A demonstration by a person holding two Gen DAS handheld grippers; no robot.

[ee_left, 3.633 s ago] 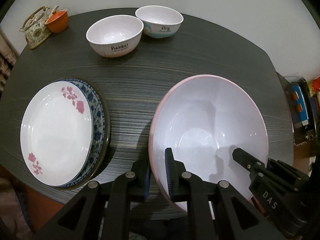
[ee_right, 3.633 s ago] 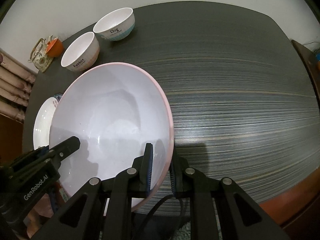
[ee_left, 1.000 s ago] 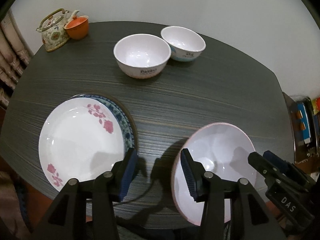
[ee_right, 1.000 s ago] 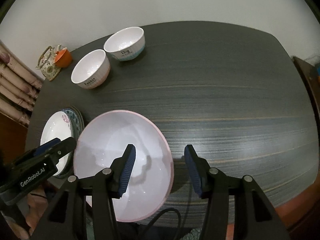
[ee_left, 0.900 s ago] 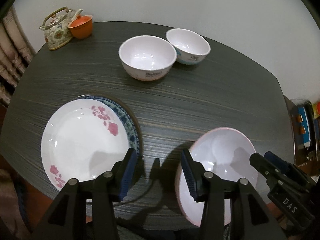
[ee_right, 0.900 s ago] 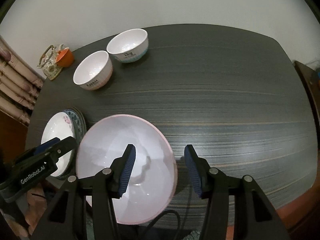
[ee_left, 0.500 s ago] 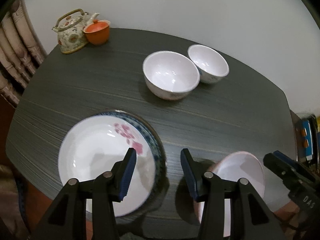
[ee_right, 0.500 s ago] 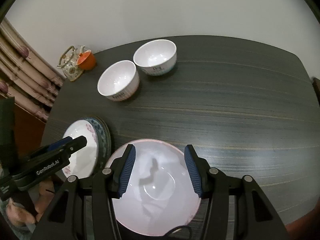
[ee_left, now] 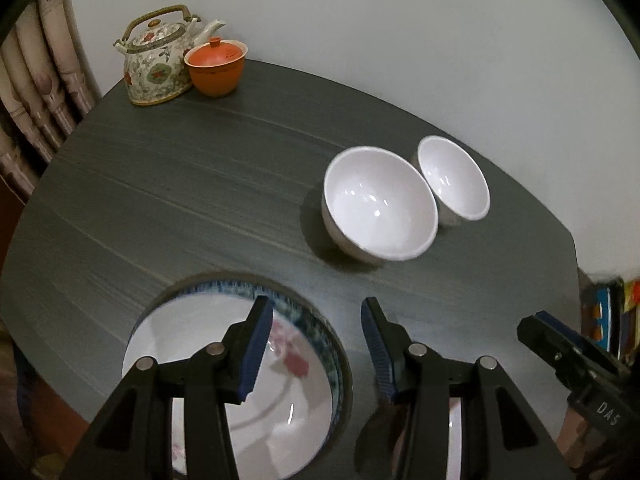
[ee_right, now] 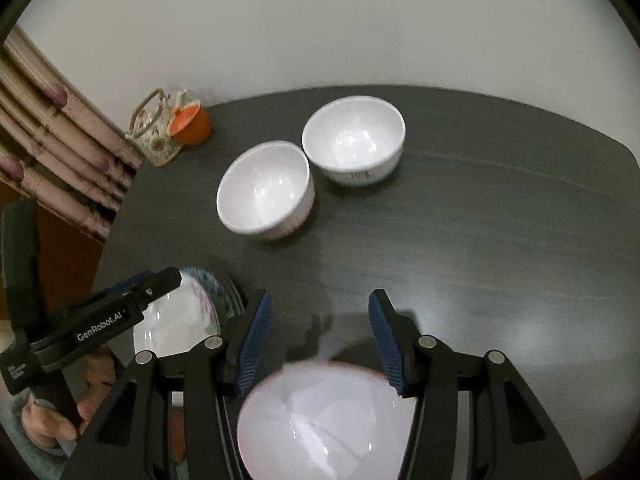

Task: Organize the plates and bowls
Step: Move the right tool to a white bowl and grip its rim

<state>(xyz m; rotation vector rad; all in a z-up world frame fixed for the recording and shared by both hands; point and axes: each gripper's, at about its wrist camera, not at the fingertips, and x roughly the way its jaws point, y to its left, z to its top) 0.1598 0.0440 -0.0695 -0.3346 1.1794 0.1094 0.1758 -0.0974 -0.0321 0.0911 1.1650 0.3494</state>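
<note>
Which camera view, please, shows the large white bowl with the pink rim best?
The right wrist view: the large white bowl with the pink rim fills its lower middle. The left wrist view shows only a sliver behind the finger frame.

Large bowl [ee_right: 320,420] cut off by lower edge, plate stack [ee_left: 280,400] half hidden, bowl lettering [ee_right: 358,176] blurred

Floral teapot [ee_left: 156,62] touching orange lidded cup [ee_left: 216,66] — dark table [ee_left: 180,184]
</note>
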